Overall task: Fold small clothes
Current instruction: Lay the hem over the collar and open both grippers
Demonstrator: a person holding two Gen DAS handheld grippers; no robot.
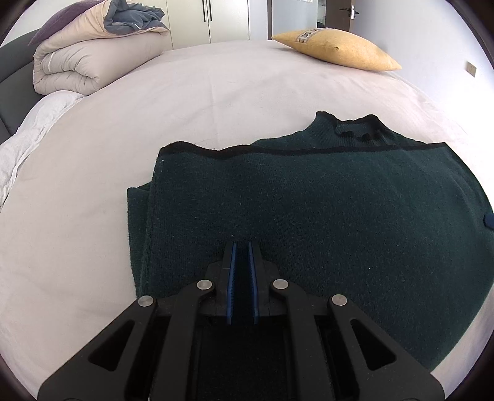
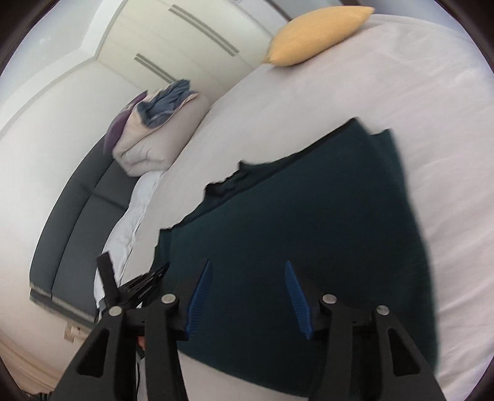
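A dark green knit sweater lies folded on the bed, its bottom hem turned up toward the collar. My left gripper hovers over the near left part of it, its blue pads almost together with nothing between them. In the right wrist view the sweater is seen tilted and blurred. My right gripper is open over it and empty. The left gripper shows at the sweater's left edge there.
The sweater lies on a pale sheet covering the bed. A yellow pillow lies at the far right. A folded beige duvet with blue cloth on top sits far left by a dark headboard. Wardrobe doors stand behind.
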